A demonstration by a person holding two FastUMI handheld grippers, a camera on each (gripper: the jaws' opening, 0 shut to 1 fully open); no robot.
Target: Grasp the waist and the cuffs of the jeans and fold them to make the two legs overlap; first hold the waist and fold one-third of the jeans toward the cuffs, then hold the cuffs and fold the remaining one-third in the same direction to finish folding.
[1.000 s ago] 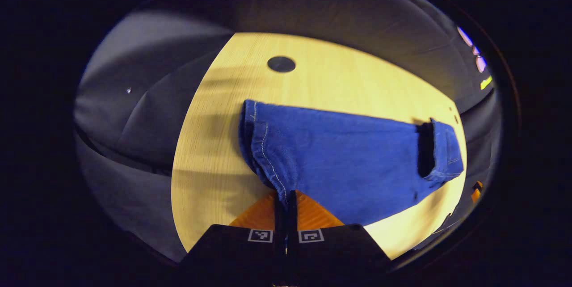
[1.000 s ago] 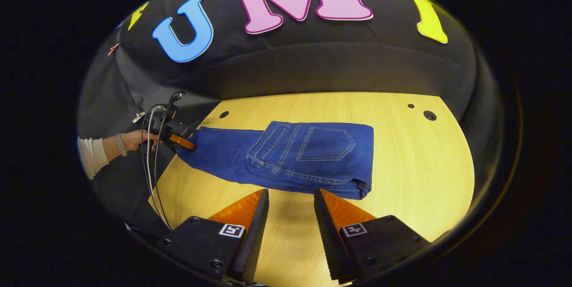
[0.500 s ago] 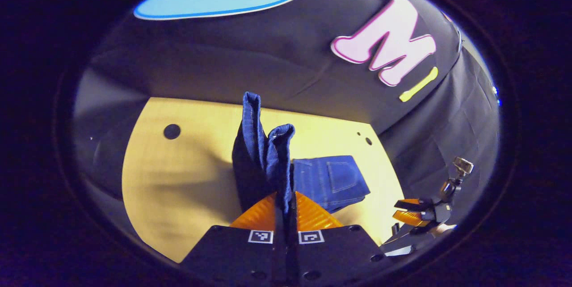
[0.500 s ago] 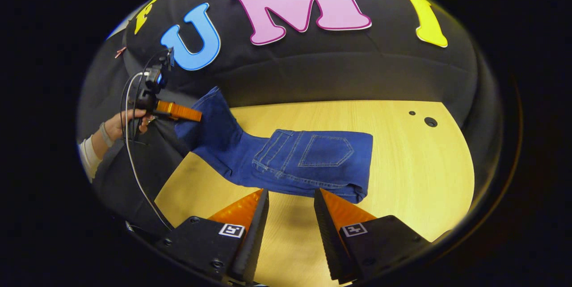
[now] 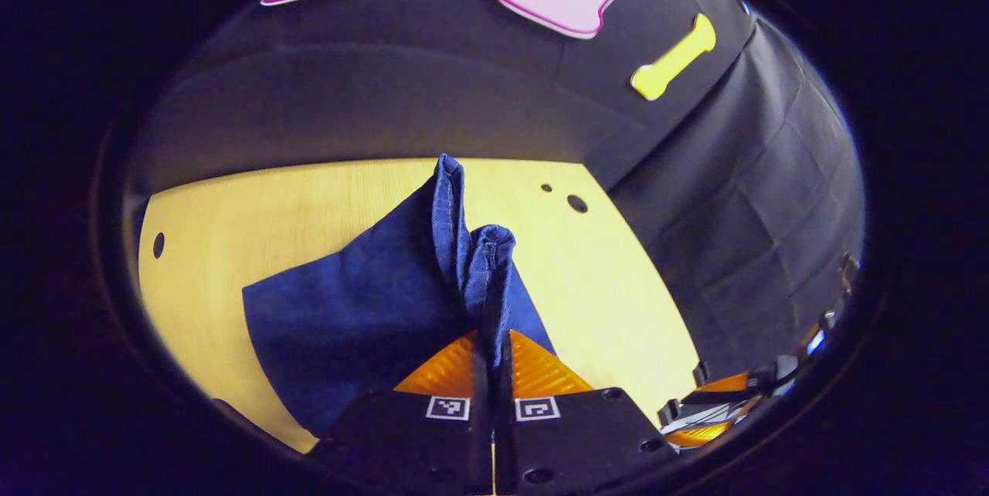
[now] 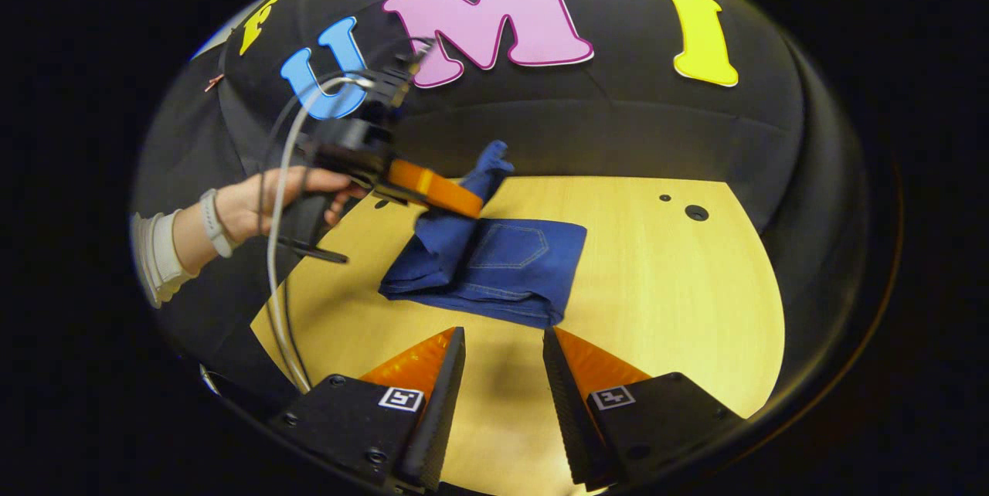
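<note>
The jeans (image 6: 502, 272) lie on the desk (image 6: 695, 310) with the waist part folded over already, and the left claw (image 6: 463, 202) pinches the cuffs (image 5: 471, 264) up above them for the last fold, while the right claw (image 6: 502, 372) waits wide and empty nearby.

jeans (image 6: 510, 272) on table (image 6: 680, 303) | cuffs (image 5: 475, 249) lifted above waist part

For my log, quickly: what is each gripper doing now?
Left gripper: shut on the jeans, at the cuffs.
Right gripper: open, holding nothing.
</note>
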